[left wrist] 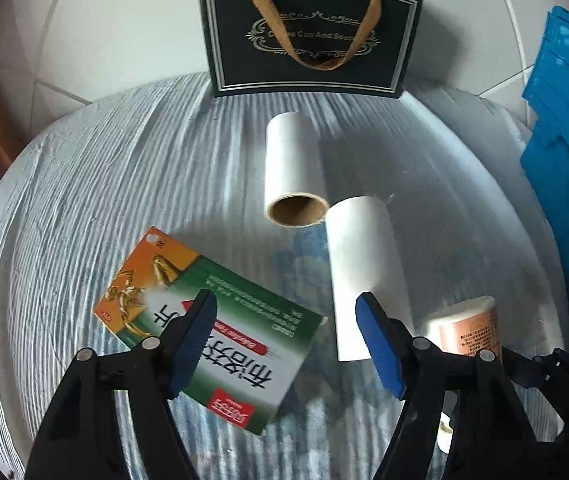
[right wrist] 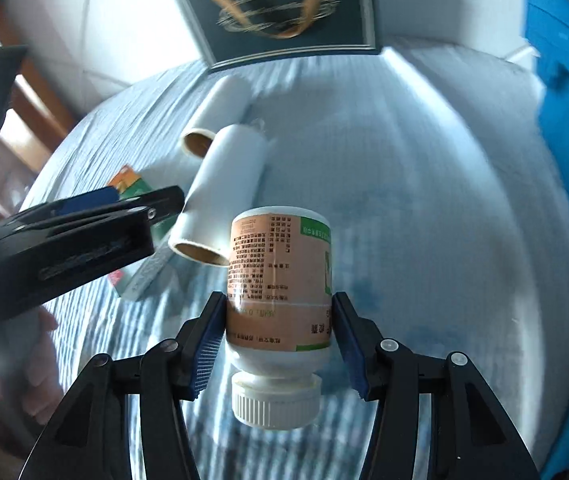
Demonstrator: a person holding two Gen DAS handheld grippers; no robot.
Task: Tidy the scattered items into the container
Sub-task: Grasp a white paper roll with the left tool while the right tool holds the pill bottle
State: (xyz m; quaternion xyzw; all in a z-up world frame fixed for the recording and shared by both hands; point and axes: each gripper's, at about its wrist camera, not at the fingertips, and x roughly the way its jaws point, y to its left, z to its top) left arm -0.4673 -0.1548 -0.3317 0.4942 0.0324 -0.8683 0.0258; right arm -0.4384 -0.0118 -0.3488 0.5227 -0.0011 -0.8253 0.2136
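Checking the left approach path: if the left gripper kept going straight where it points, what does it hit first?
Probably the green and orange cardboard medicine box lying flat on the pale striped table. The left gripper stands open above it; the box's right part fills the gap, though depth is unclear.

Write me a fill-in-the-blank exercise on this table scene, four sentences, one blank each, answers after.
1. The right tongs are shut on a ____ with a white ribbed cap.
2. The bag at the table's far edge has ____ ribbon handles.
3. The number of white rolls lying on the table is ____: one roll, another roll.
4. The left tongs hang open above a green and orange ____.

Answers: bottle; gold; two; box
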